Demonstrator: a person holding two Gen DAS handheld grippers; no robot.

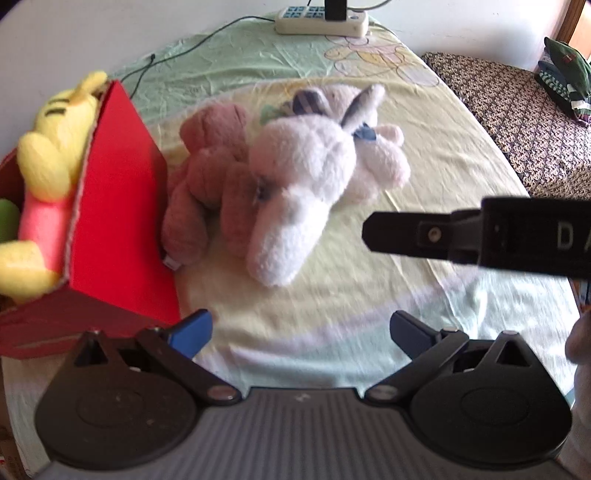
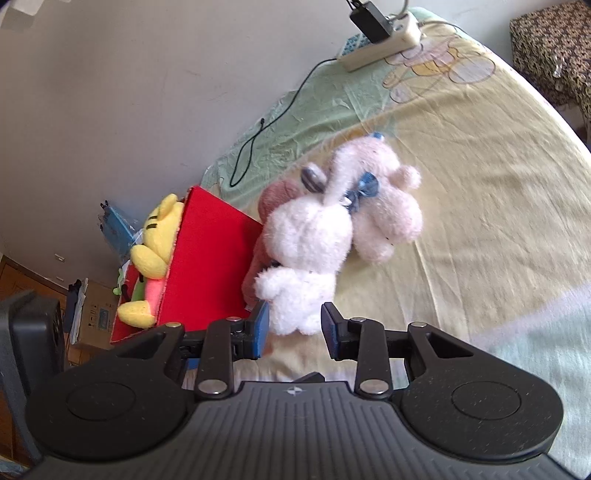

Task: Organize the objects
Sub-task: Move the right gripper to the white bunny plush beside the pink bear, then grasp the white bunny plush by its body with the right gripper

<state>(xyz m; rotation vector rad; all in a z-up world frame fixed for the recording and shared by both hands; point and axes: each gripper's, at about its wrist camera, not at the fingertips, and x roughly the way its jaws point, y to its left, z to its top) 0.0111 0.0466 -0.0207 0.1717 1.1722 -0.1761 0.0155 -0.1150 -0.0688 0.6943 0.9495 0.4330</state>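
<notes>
A white plush rabbit (image 1: 303, 184) (image 2: 314, 243) with a blue bow lies on the bed beside a pink-brown plush (image 1: 210, 181) (image 2: 275, 199). Both rest against a red box (image 1: 118, 206) (image 2: 207, 266) that holds a yellow plush bear (image 1: 51, 162) (image 2: 155, 240). My left gripper (image 1: 301, 332) stands open over bare sheet, in front of the toys. My right gripper (image 2: 294, 330) is open, its blue pads on either side of the rabbit's near foot without closing on it. In the left wrist view the right gripper's finger (image 1: 406, 234) reaches in from the right.
A white power strip (image 1: 321, 20) (image 2: 384, 44) with a black plug and cable sits at the bed's far end by the wall. A patterned stool (image 1: 517, 122) with folded clothes stands to the right. Yellow-green sheet (image 2: 480, 206) lies open right of the toys.
</notes>
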